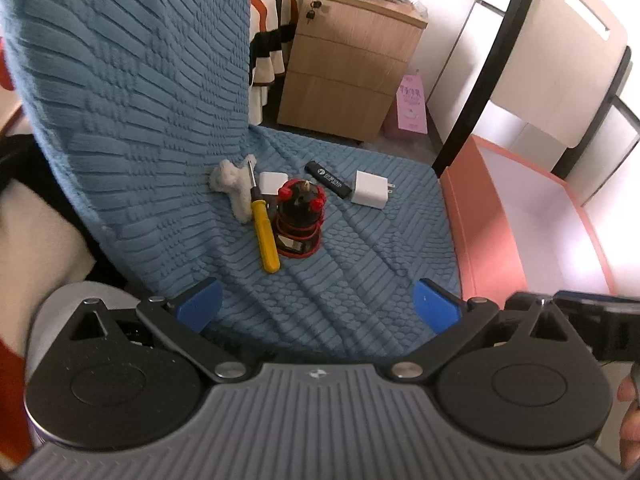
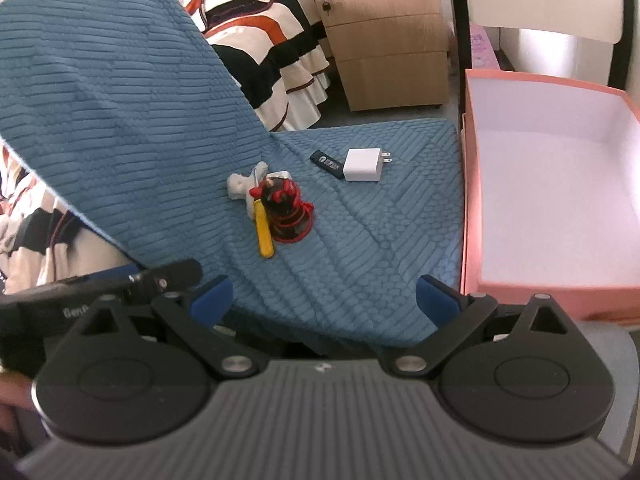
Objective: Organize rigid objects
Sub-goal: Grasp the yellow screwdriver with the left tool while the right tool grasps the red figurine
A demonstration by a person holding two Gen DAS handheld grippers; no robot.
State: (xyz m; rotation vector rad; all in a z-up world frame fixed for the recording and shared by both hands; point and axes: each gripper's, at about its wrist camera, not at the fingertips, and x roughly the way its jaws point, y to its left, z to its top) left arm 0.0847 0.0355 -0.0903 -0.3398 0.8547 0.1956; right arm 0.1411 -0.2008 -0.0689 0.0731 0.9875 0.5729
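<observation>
Writing on black stick (image 1: pixel 329 181) unreadable; left gripper (image 1: pixel 318 306) spread wide, empty; yellow screwdriver (image 1: pixel 264 235) on blue cover (image 1: pixel 360 248), shaft pointing away. Right view: right gripper (image 2: pixel 324 299) spread, empty; charger (image 2: pixel 362 165) prongs point toward pink box (image 2: pixel 474 200)

Far behind the blue textured cover (image 2: pixel 360 240), a three-drawer wooden cabinet (image 2: pixel 384 36) with keys in its top lock, a striped orange, black and cream bedspread (image 2: pixel 276 60) to its left, a pink bag (image 1: pixel 410 104) to its right.
</observation>
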